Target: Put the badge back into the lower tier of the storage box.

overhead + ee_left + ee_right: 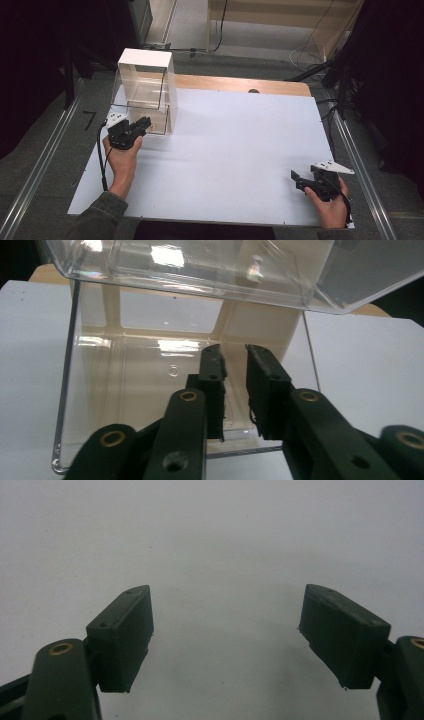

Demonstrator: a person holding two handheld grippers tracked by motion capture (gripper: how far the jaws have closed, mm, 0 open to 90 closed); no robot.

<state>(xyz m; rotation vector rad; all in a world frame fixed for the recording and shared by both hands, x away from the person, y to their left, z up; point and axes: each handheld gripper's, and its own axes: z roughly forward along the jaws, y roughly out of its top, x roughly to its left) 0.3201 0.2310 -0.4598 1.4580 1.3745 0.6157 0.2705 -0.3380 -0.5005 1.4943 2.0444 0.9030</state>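
Tongs on my left hand (pixel 145 123), slightly parted with nothing clamped, sit right at the clear lidded box (pixel 147 92) at upper left, while my right tongs (pixel 296 179) gape empty, far off at lower right.

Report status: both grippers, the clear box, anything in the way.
Left gripper at the clear box, jaws slightly apart, nothing between them. Right gripper open over bare white tabletop, holding nothing. Box lid raised. Nothing in the way.

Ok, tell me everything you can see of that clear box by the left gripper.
The clear box stands upright at the table's far left. It has a white top and side, a cream frame and see-through, glossy plastic walls. Its hinged front flap is lifted. The left gripper points into its opening, jaws slightly apart on nothing.
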